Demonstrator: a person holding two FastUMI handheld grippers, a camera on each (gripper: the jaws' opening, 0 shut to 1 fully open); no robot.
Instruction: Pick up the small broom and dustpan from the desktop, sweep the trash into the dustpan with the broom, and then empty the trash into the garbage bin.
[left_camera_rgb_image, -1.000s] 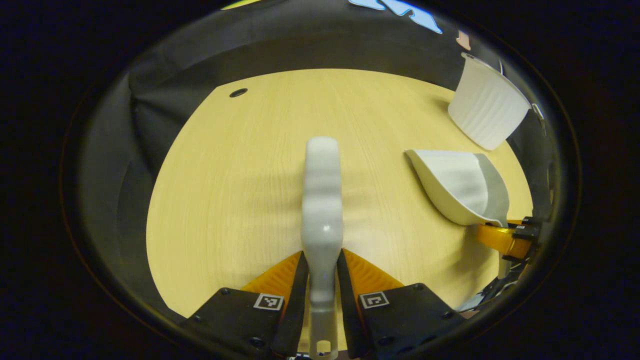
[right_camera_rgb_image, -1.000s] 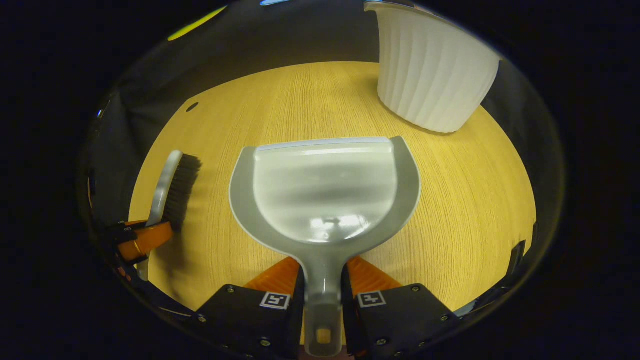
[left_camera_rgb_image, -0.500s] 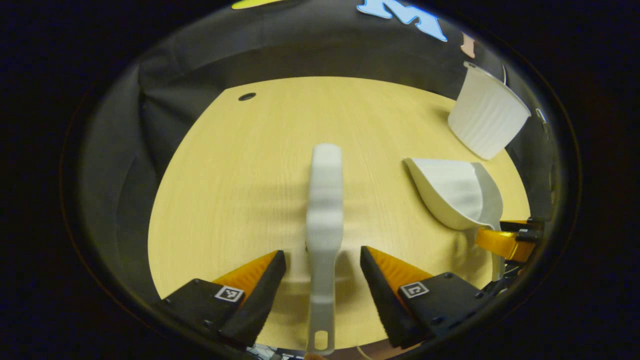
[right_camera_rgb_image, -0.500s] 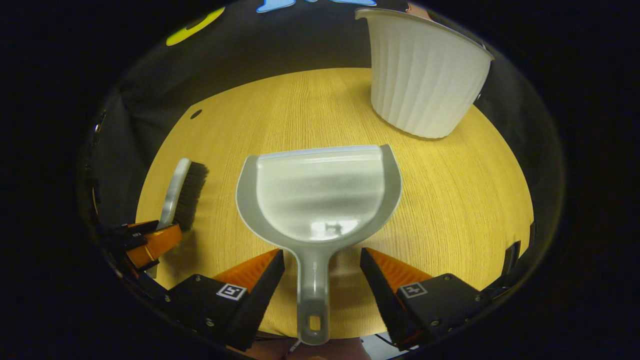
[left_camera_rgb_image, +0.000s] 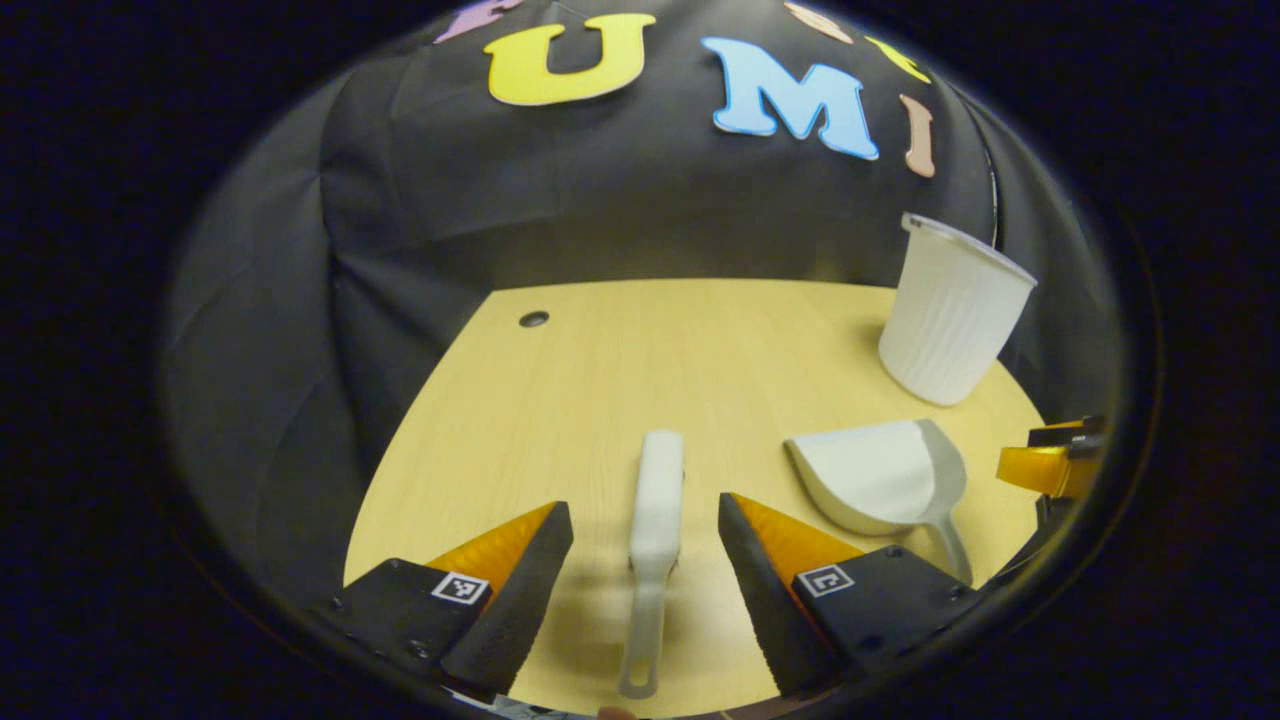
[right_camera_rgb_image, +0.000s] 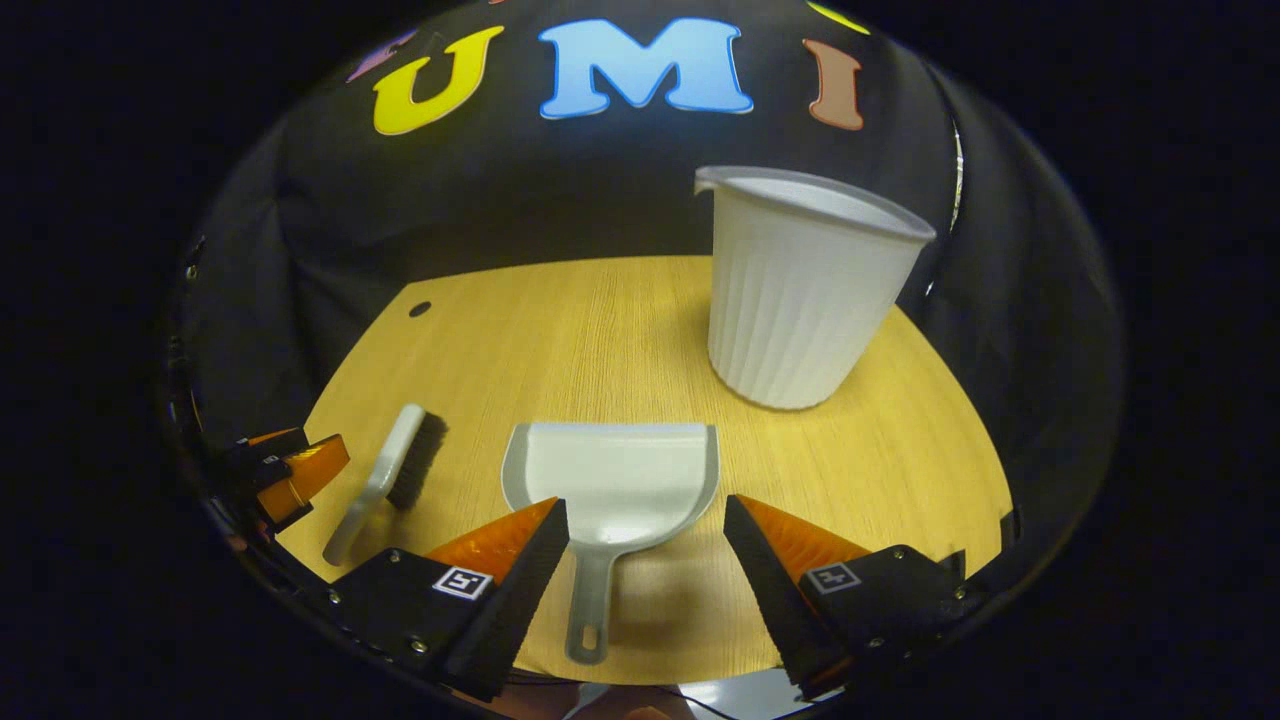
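- The broom (left_camera_rgb_image: 655, 520) lies flat on the desk (left_camera_rgb_image: 600, 380) near its front edge, handle end toward the camera, straight ahead between the fingers of the left gripper (left_camera_rgb_image: 645, 570). Those fingers are spread wide and touch nothing, so the broom rests under its own weight.
- In the right gripper view the same broom (right_camera_rgb_image: 395, 475) lies toward the front left of the desk (right_camera_rgb_image: 560, 330), bristles facing the dustpan, with the left gripper (right_camera_rgb_image: 290, 470) just off its handle end.
- The dustpan (right_camera_rgb_image: 612, 480) sits flat on the desk near the front edge, mouth toward the far edge and the bin, handle toward the camera. The right gripper (right_camera_rgb_image: 645, 560) stands over that handle with its fingers wide apart, clear of it on both sides.
- In the left gripper view the dustpan (left_camera_rgb_image: 880, 485) lies just right of the broom, apart from it, and the right gripper (left_camera_rgb_image: 1055, 465) shows at the desk's right edge.
- The bin (right_camera_rgb_image: 800, 290) stands upright toward the far right corner, beyond the dustpan's mouth; the bin (left_camera_rgb_image: 950, 315) is well apart from the broom.
- No trash is visible on the desk or in the pan; what the bin holds is hidden by its wall.
- Judgement: both tools laid parallel, handles toward the front and both grippers empty, fits tools parked within easy reach. With no trash on the desk, this looks like the task's end rather than its start, though the pictures alone cannot settle it.
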